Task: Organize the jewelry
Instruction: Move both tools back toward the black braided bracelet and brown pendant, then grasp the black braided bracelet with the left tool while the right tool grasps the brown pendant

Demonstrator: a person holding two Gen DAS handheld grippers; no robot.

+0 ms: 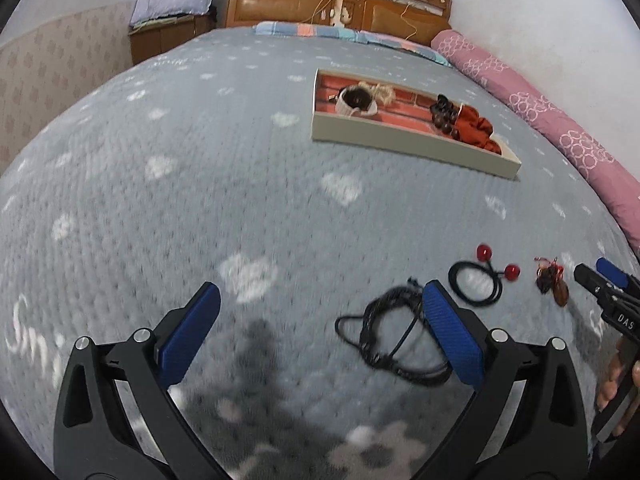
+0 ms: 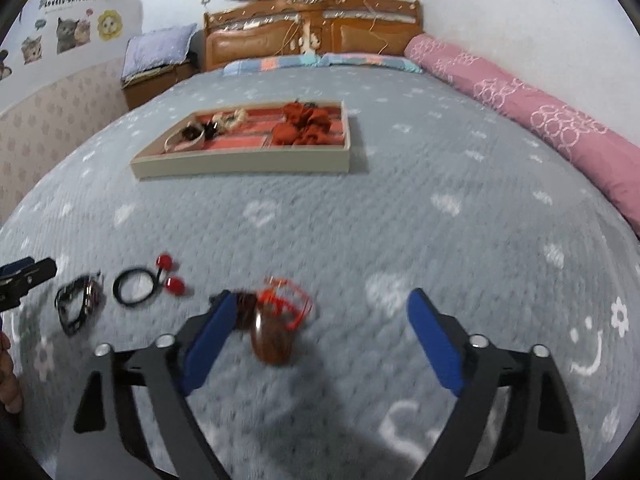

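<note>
A cream jewelry tray (image 1: 404, 138) (image 2: 240, 168) with a red lining lies on the grey bedspread and holds dark beads (image 1: 444, 114), a rust scrunchie (image 2: 306, 124) and a white band. Three pieces lie loose in a row: a black cord necklace (image 1: 394, 336) (image 2: 76, 306), a black hair tie with red balls (image 1: 478, 280) (image 2: 138, 284), and a brown pendant on red cord (image 1: 554, 282) (image 2: 274, 332). My left gripper (image 1: 322, 306) is open, its right finger over the necklace. My right gripper (image 2: 324, 306) is open, its left finger beside the pendant.
A wooden headboard (image 2: 312, 28) and striped pillows stand at the far end of the bed. A pink rolled quilt (image 1: 552, 120) (image 2: 532, 120) runs along the right edge by the wall. A nightstand (image 2: 154, 72) with a cushion stands at the far left.
</note>
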